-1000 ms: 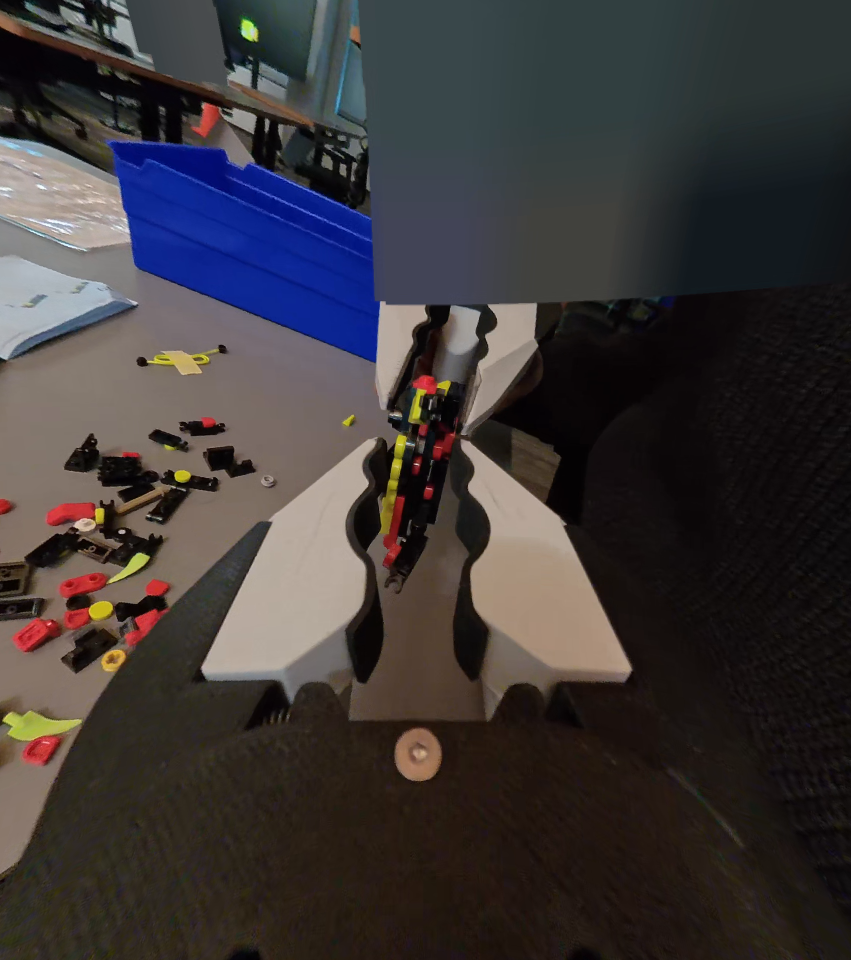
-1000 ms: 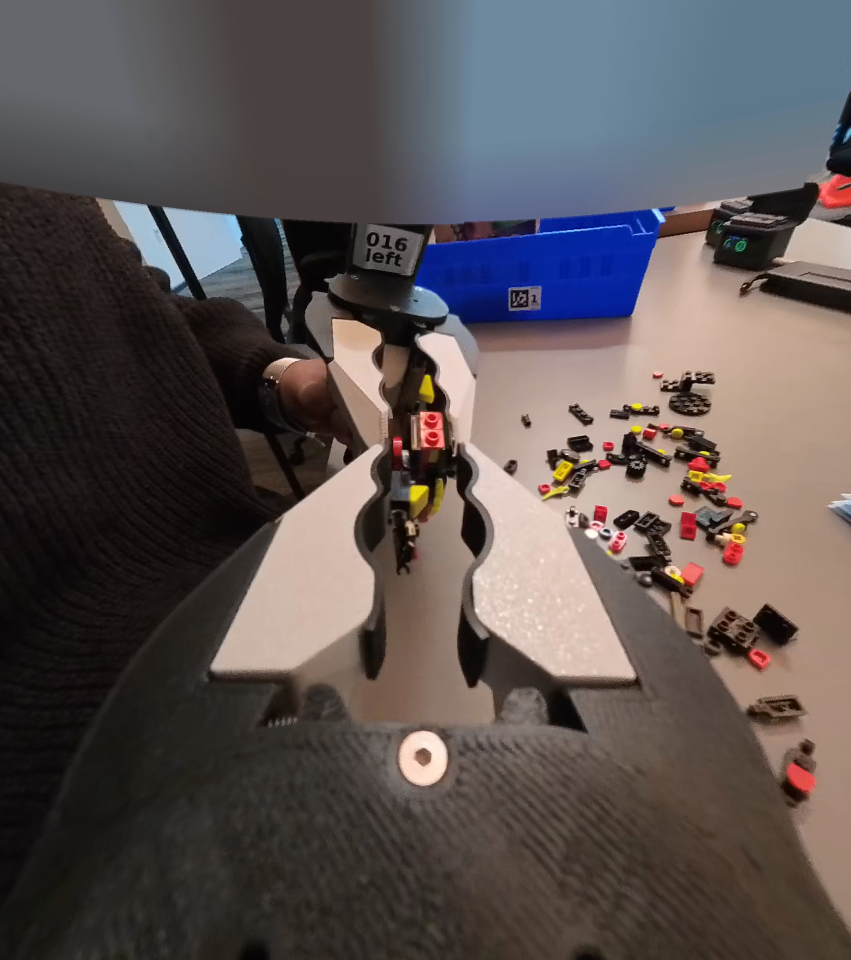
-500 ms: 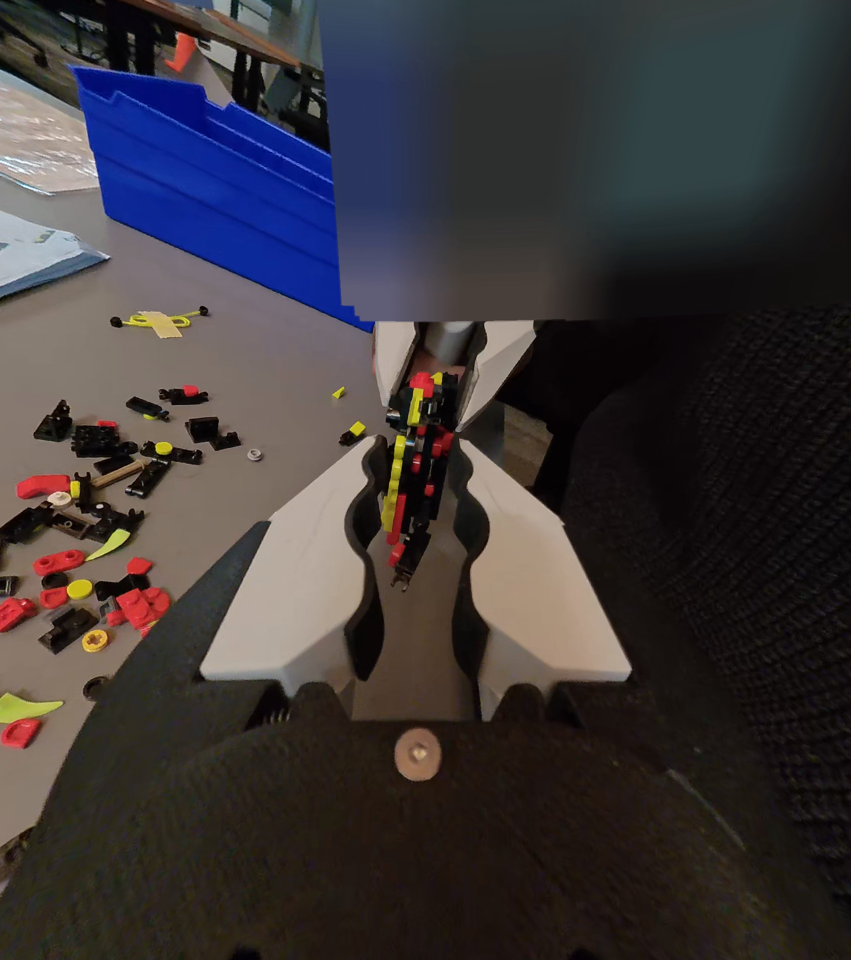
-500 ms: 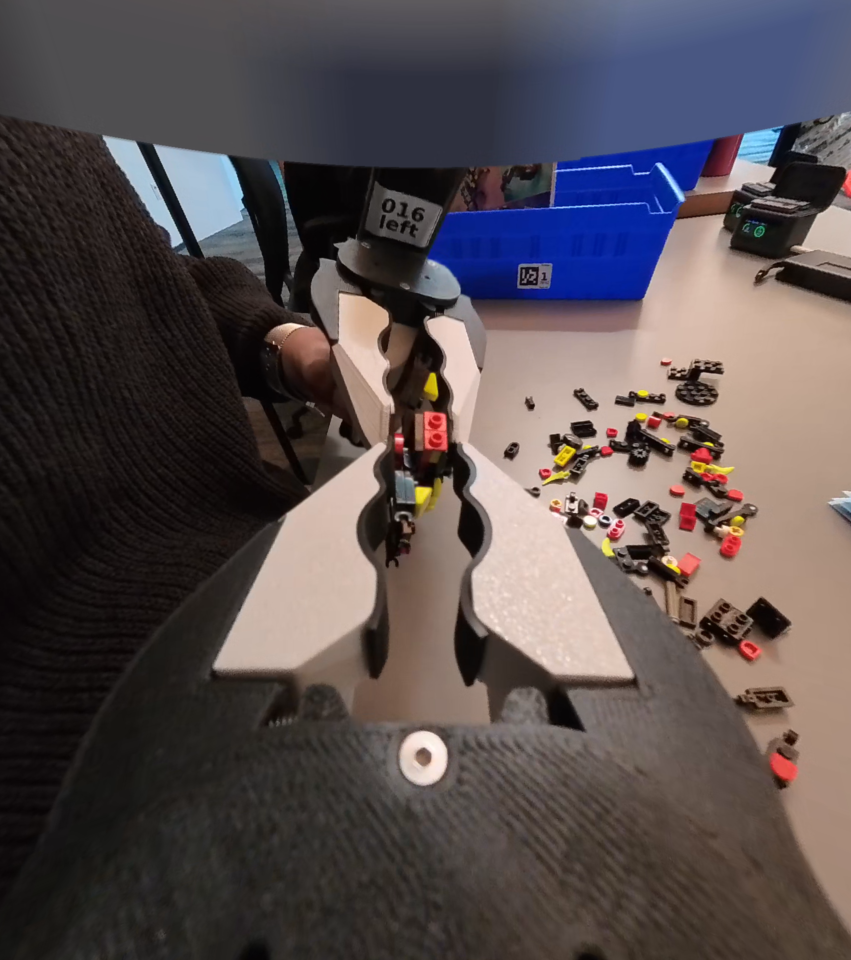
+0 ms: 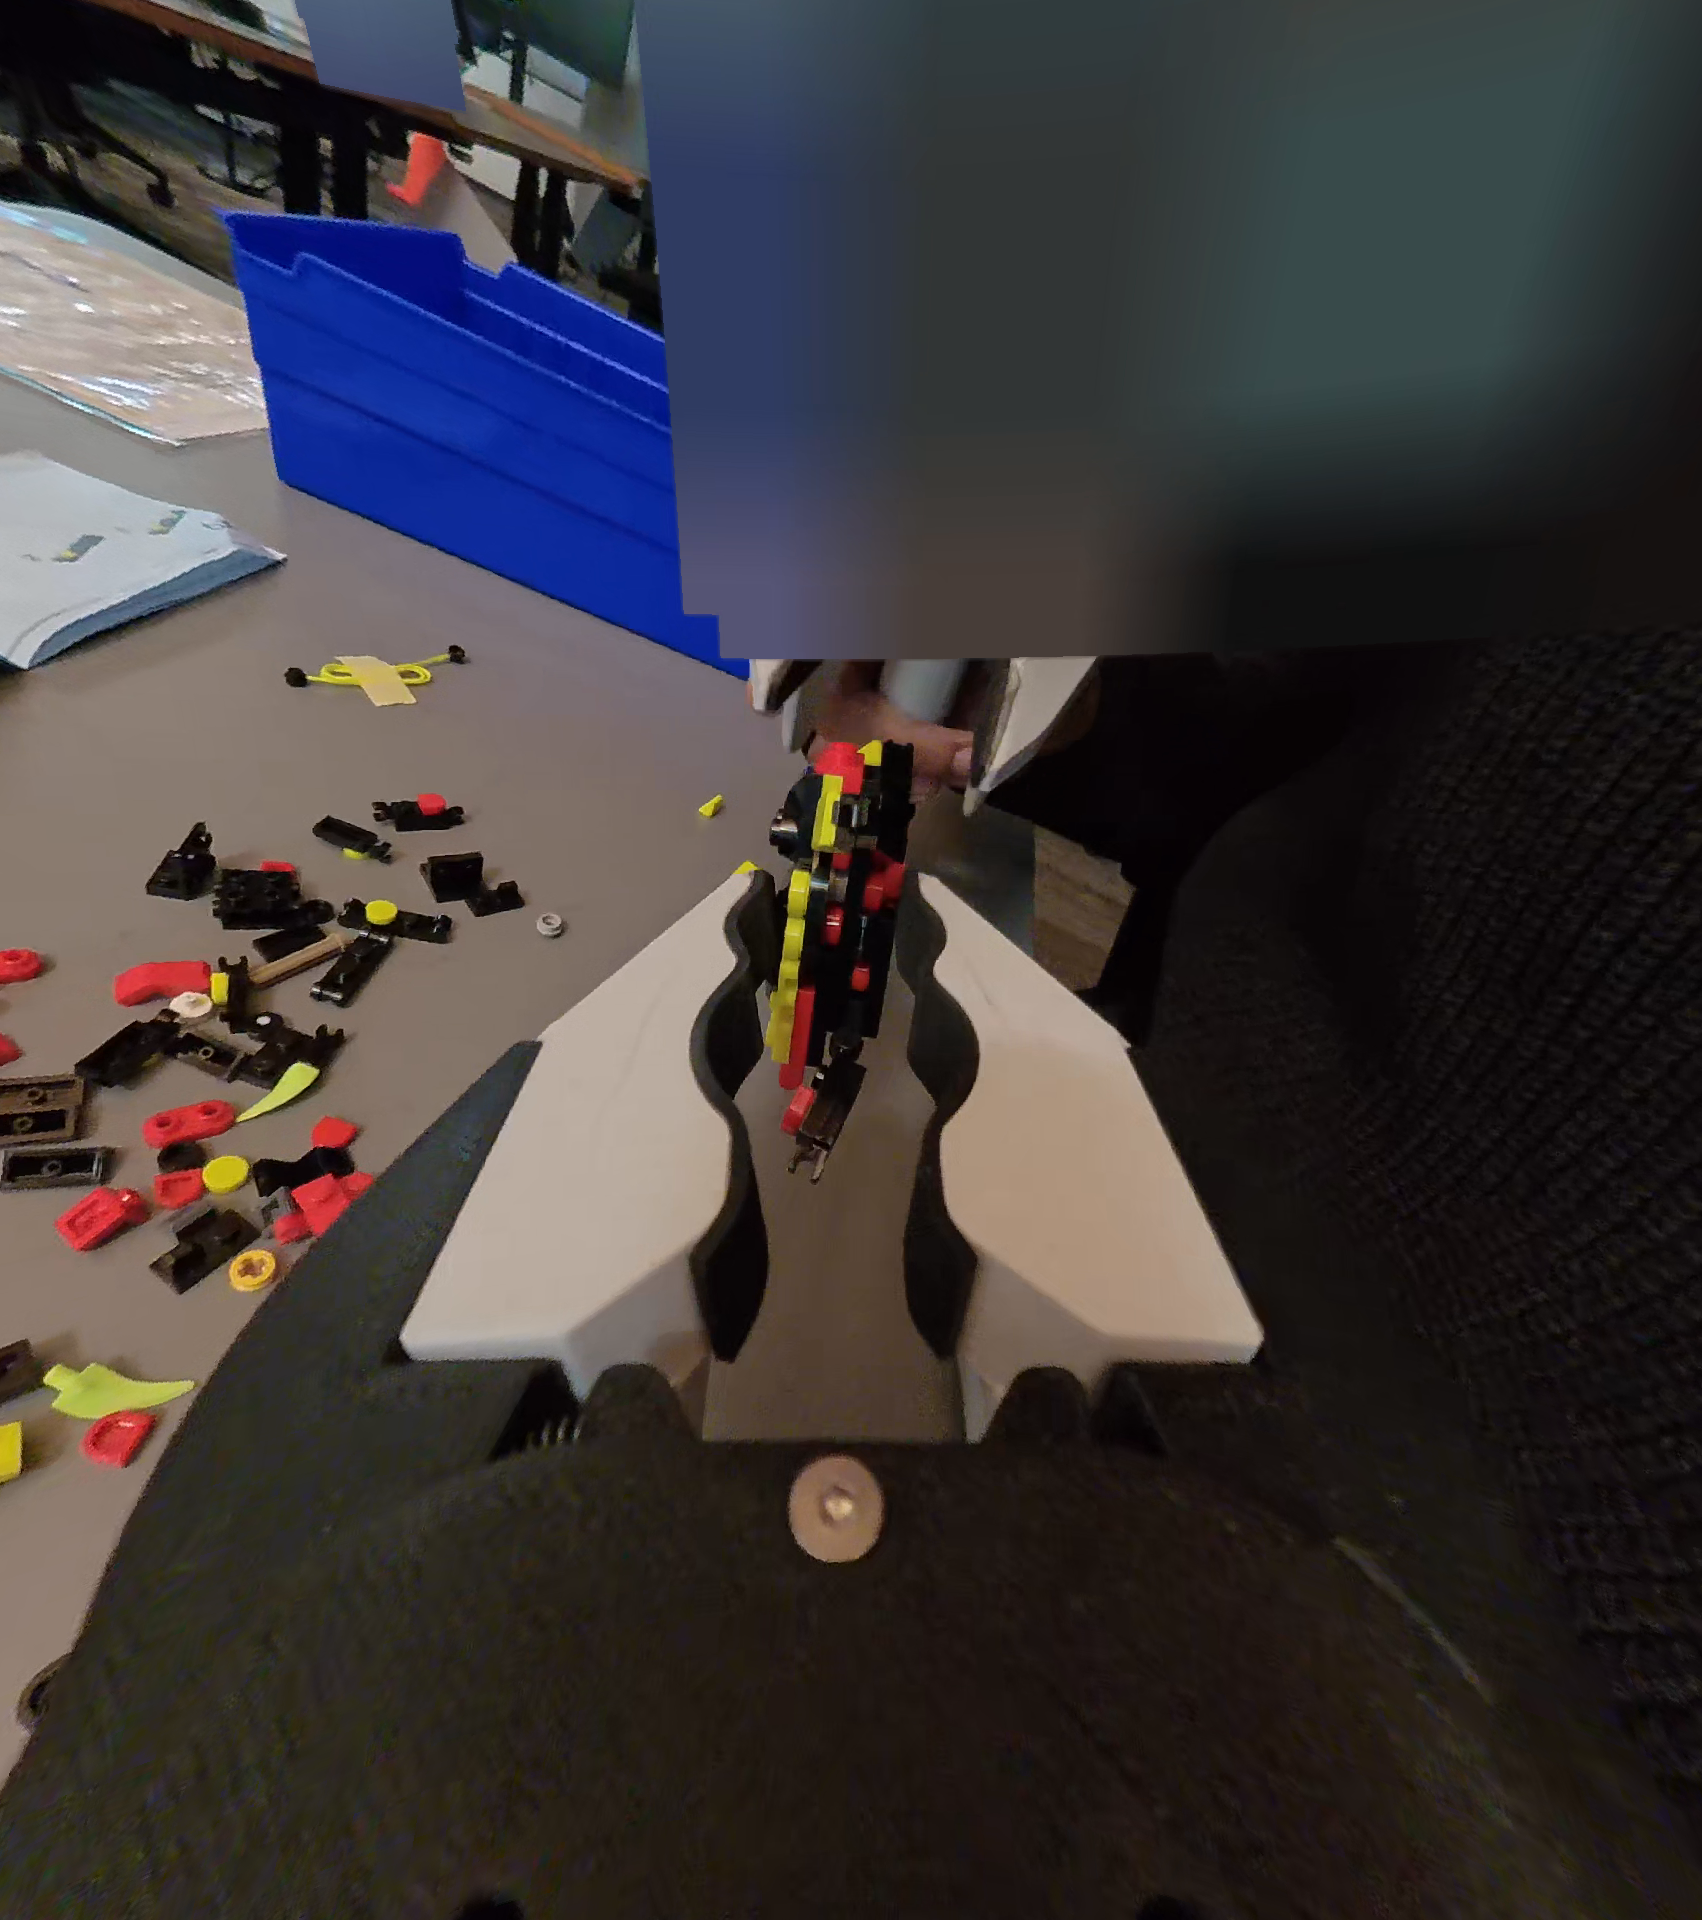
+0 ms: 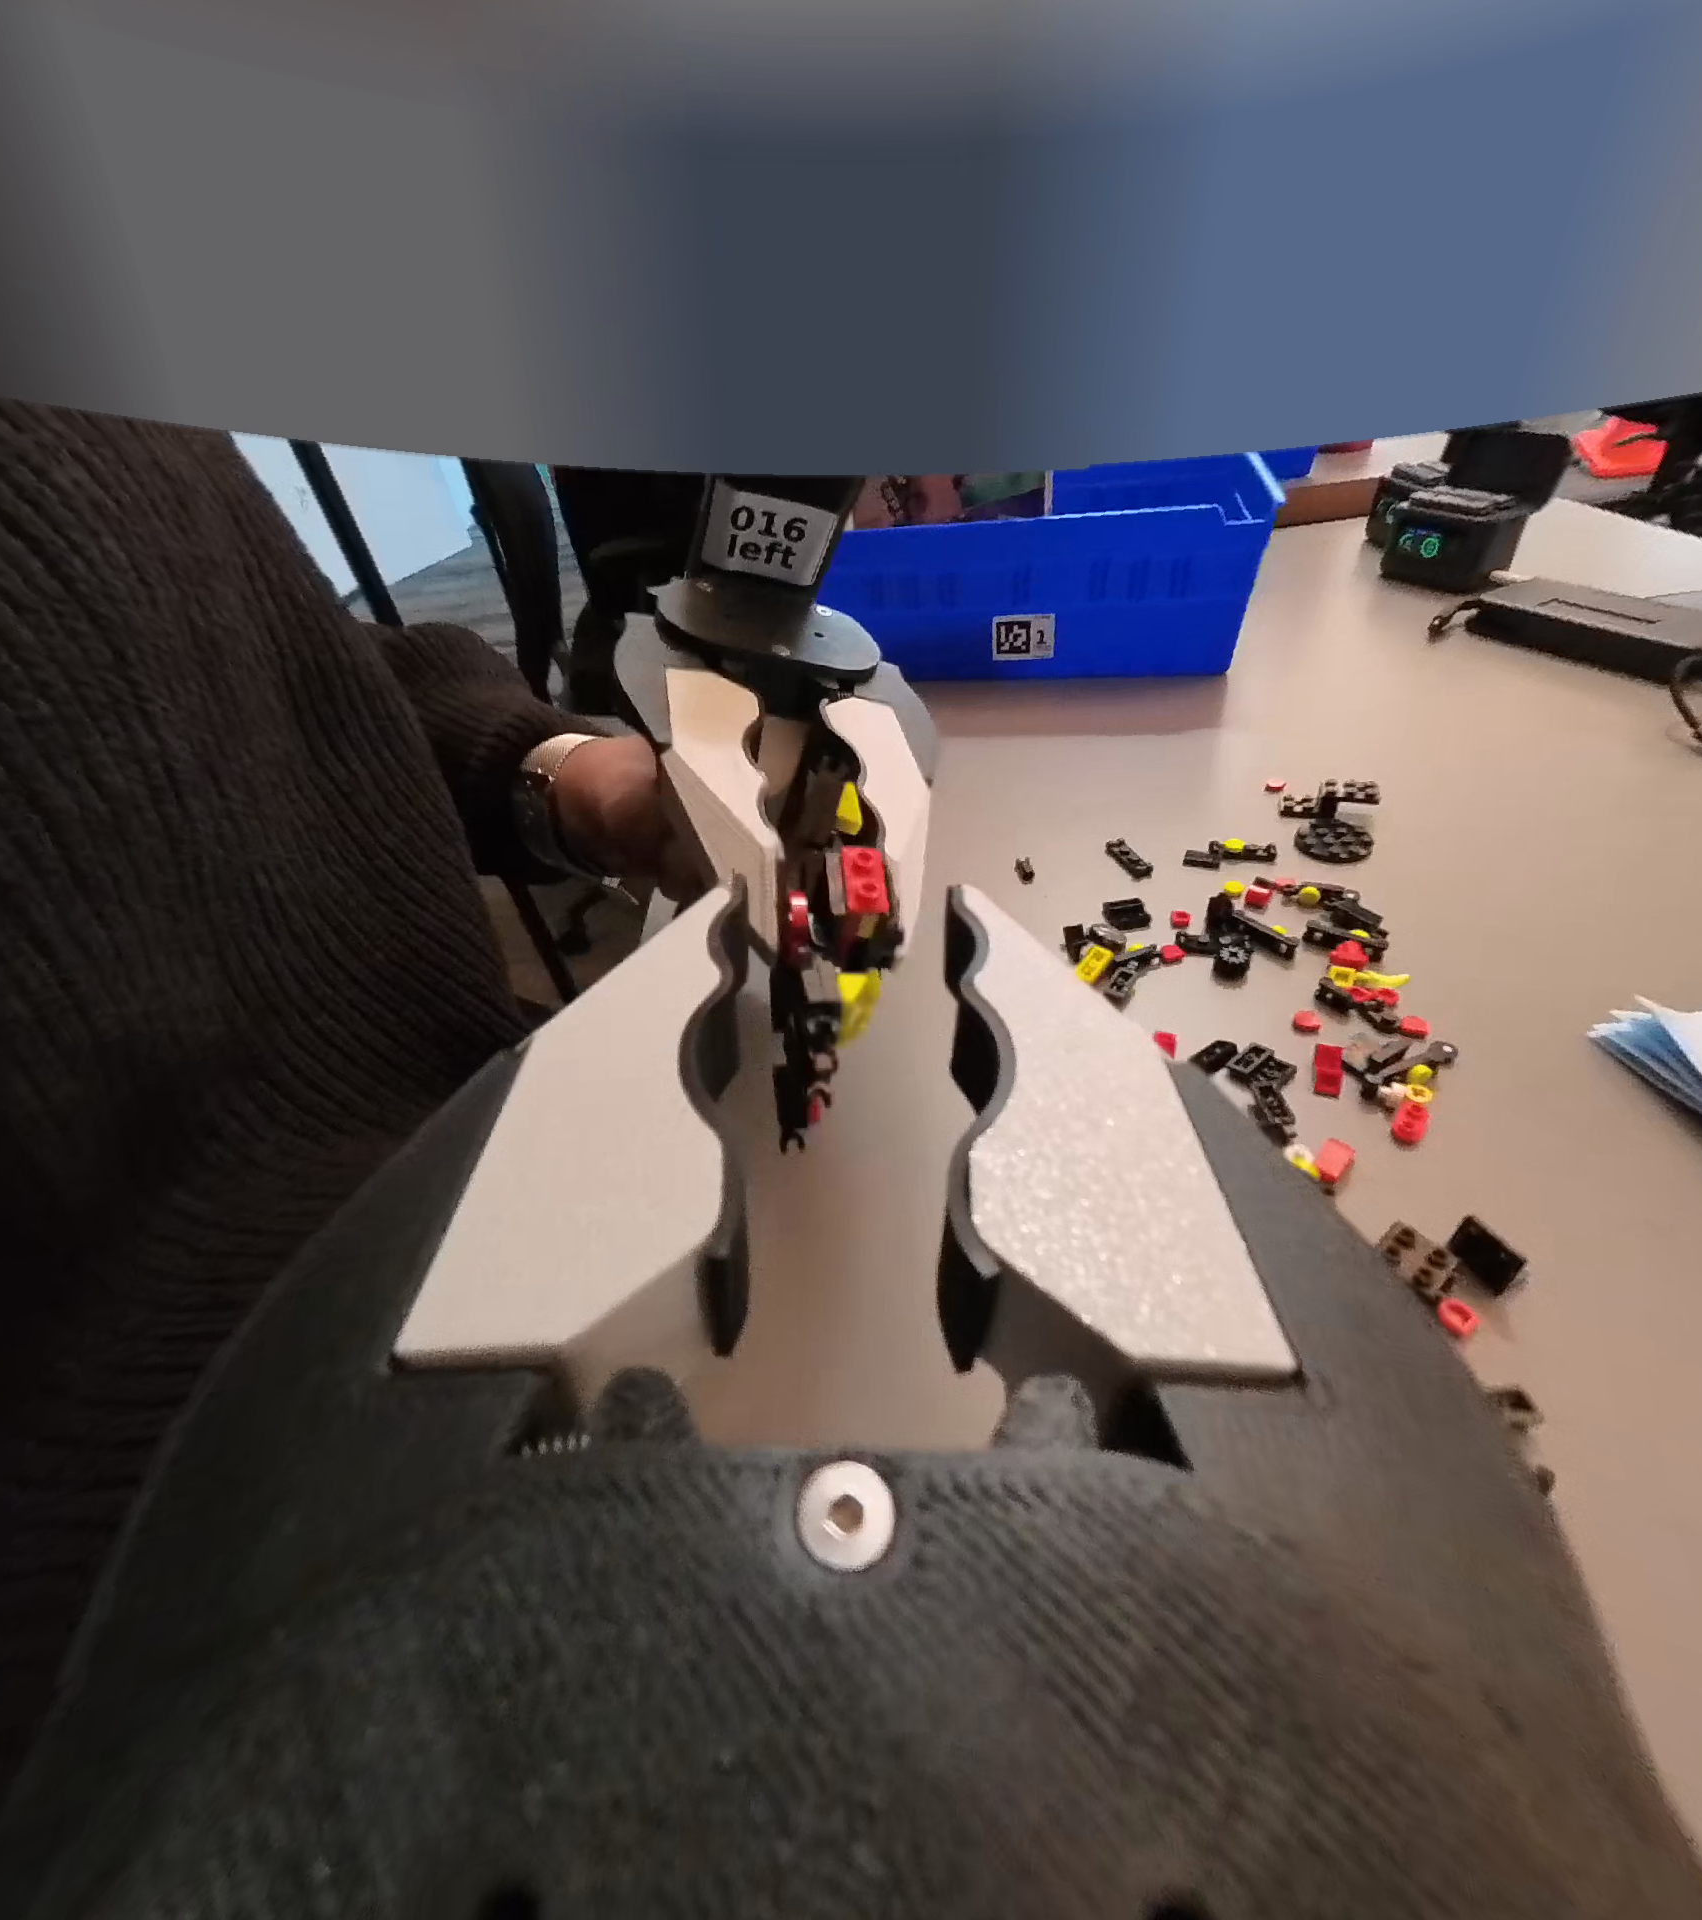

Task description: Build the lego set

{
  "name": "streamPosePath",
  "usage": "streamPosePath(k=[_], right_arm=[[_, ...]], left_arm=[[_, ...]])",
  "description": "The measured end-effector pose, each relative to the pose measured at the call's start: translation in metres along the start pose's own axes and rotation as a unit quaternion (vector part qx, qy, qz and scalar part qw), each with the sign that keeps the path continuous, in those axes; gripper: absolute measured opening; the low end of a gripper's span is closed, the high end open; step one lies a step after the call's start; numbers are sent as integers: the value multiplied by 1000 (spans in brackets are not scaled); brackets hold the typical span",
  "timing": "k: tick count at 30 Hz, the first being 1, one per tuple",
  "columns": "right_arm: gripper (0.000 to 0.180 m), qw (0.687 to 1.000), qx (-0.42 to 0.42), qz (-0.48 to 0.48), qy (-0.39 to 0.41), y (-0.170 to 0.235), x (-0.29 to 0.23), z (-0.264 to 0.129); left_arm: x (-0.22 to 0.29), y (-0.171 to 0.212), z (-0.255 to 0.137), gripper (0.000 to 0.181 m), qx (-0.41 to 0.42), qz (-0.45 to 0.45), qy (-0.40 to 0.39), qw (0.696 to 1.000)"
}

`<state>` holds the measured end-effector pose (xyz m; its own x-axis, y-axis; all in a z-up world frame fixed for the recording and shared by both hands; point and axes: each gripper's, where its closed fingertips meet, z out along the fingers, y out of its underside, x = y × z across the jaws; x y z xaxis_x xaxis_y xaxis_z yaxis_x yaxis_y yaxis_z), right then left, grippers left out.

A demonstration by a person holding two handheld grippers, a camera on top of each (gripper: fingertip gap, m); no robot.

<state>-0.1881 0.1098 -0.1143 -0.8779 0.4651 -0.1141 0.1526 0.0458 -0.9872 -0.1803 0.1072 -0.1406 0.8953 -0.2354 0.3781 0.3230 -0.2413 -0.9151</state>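
Observation:
A partly built black, red and yellow lego model [image 5: 831, 935] stands upright between the fingers of my left gripper [image 5: 834, 888], which is shut on it above the table edge. My right gripper [image 6: 842, 904] faces it from the other side. Its jaws stand open around the model's near end [image 6: 862, 878], with a gap on the right side. In the right wrist view the left gripper's fingers [image 6: 712, 800] clamp the model. In the left wrist view the right gripper's fingers [image 5: 1034, 707] show spread beyond the model.
Loose lego pieces [image 5: 234, 1039] lie scattered on the grey table [image 5: 566, 727], also in the right wrist view [image 6: 1294, 966]. A blue bin [image 5: 462, 416] stands behind. An instruction booklet [image 5: 26, 561] lies far left. A person's dark sleeve [image 5: 1501, 1143] fills the right. Both grippers' tips are close together, under 4 cm apart.
My right gripper has opened and let go of the model, which both grippers held before. The left gripper keeps its hold.

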Motion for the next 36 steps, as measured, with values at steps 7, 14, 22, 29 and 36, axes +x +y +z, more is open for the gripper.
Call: streamPosePath(k=[7, 14, 22, 29, 36], right_arm=[[36, 999, -28, 39, -22, 15, 1, 1], [17, 998, -20, 63, -23, 15, 8, -5], [27, 998, -63, 4, -9, 30, 12, -5], [31, 993, -84, -71, -39, 35, 3, -10], [16, 982, -107, -136, -73, 43, -12, -2]], left_arm=[[0, 0, 1, 22, 4, -28, 13, 1000], [-11, -1, -2, 22, 26, -120, 22, 992], [-14, 15, 0, 22, 23, -364, 104, 925], [-3, 29, 0, 22, -11, -426, 138, 894], [3, 34, -1, 22, -24, -446, 154, 882]])
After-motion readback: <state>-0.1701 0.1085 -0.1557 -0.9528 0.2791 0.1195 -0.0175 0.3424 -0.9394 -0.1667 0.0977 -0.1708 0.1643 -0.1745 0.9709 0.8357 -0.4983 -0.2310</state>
